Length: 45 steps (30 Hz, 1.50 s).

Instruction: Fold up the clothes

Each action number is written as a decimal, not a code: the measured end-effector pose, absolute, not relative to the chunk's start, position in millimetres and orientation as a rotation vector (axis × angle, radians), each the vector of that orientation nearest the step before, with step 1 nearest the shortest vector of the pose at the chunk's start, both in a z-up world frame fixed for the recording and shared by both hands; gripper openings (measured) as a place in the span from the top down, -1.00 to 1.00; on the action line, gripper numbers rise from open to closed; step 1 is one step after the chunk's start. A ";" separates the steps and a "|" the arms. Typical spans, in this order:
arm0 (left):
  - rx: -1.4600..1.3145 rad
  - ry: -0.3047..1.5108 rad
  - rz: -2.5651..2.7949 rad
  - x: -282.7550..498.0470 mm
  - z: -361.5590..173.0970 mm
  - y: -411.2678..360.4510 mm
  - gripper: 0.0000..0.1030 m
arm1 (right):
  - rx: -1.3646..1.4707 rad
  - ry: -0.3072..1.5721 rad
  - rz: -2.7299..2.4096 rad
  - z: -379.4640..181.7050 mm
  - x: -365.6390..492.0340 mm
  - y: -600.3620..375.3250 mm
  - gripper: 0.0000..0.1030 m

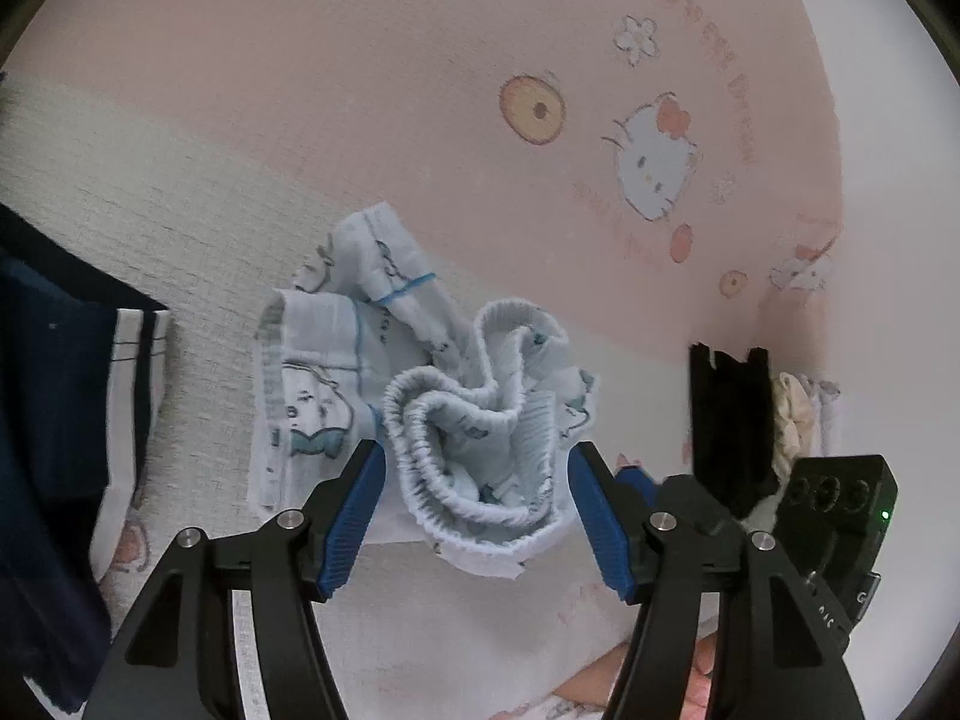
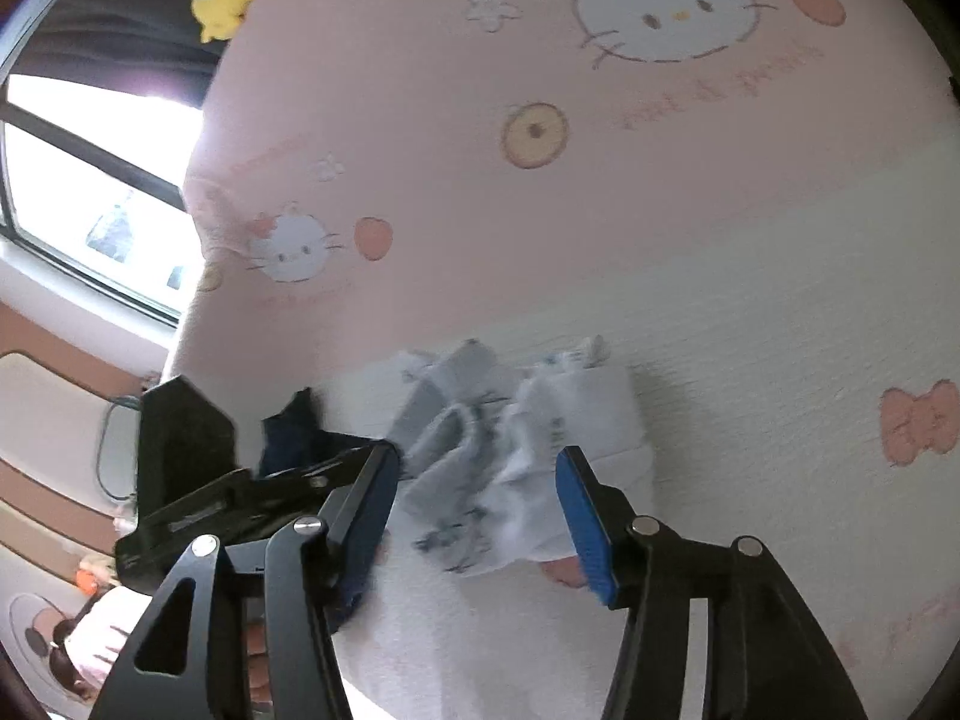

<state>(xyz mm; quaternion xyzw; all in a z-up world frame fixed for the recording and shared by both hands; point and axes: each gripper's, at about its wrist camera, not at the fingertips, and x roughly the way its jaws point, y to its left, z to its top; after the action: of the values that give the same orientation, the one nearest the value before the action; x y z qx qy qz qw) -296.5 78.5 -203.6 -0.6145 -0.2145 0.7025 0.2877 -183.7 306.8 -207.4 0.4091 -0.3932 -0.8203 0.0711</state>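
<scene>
Pale-blue printed child's shorts (image 1: 420, 396) lie bunched on bed sheet (image 1: 420, 120), between wide left claw (image 1: 474, 468); right claw (image 2: 480, 480) wide above; judged: pinch elastic waistband, spread flat

Left gripper (image 1: 477, 468): black angular linkage arms, silver round screw heads at the pivots, blue ribbed pads (image 1: 354, 522) on the inner finger faces. Right gripper (image 2: 477, 480): same build — black arms, silver screws, blue ribbed pads (image 2: 585, 525). Right of the left gripper, a black housing (image 1: 840, 510) shows round sockets and a small green light.
</scene>
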 end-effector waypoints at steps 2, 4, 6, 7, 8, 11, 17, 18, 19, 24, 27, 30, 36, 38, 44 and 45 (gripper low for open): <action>-1.668 -0.577 1.855 -298.0 -205.7 77.9 -0.19 | 1.257 -1.206 -2.417 -213.0 -190.9 299.1 -0.06; -1.676 -0.554 1.861 -298.2 -204.2 76.0 -0.20 | 1.265 -1.197 -2.431 -212.5 -193.4 301.5 -0.06; -1.669 -0.496 1.884 -297.0 -198.7 75.2 -0.21 | 1.269 -1.184 -2.452 -211.1 -195.3 305.0 -0.06; -1.664 -0.455 1.899 -296.2 -195.1 74.9 -0.22 | 1.271 -1.177 -2.463 -210.4 -196.3 306.8 -0.06; -1.660 -0.410 1.915 -295.3 -191.0 74.6 -0.25 | 1.274 -1.170 -2.473 -209.7 -197.3 308.6 -0.06; -1.640 -0.341 1.927 -293.4 -181.6 75.2 -0.49 | 1.286 -1.139 -2.508 -206.7 -197.9 317.3 -0.17; -1.665 -0.326 1.889 -298.5 -182.8 88.1 -0.54 | 1.351 -1.257 -2.426 -225.6 -190.9 347.5 -0.31; -1.684 -0.313 1.891 -300.1 -185.9 91.4 -0.54 | 1.357 -1.304 -2.390 -231.2 -191.4 349.8 -0.31; -1.695 -0.303 1.888 -301.2 -188.4 95.1 -0.54 | 1.365 -1.339 -2.366 -235.7 -192.0 350.9 -0.32; -1.729 -0.211 1.895 -303.9 -197.4 117.2 -0.54 | 1.397 -1.430 -2.314 -251.3 -195.5 353.2 -0.37; -1.760 -0.184 1.909 -306.9 -206.1 125.2 -0.54 | 1.428 -1.456 -2.299 -256.9 -198.3 352.7 -0.37; -1.760 -0.114 1.964 -307.4 -213.0 133.1 -0.53 | 1.449 -1.500 -2.263 -266.4 -199.0 350.6 -0.43; -1.732 -0.018 2.078 -302.8 -217.0 134.0 0.12 | 1.441 -1.561 -2.217 -278.2 -202.9 350.3 -0.47; -1.721 -0.070 2.067 -303.8 -214.5 128.1 0.28 | 1.420 -1.562 -2.234 -276.8 -203.8 351.5 -0.47; -1.683 -0.216 2.027 -306.9 -206.2 110.0 0.43 | 1.376 -1.451 -2.325 -270.1 -213.4 343.7 0.22; -1.673 -0.237 2.023 -306.9 -203.1 106.2 0.43 | 1.373 -1.427 -2.334 -267.6 -215.0 341.8 0.29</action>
<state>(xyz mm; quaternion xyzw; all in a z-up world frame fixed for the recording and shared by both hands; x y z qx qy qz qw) -306.9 106.2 -203.1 -0.6145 -0.0872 0.7430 0.2504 -215.0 341.8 -267.6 0.4482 -0.4657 -0.7620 0.0404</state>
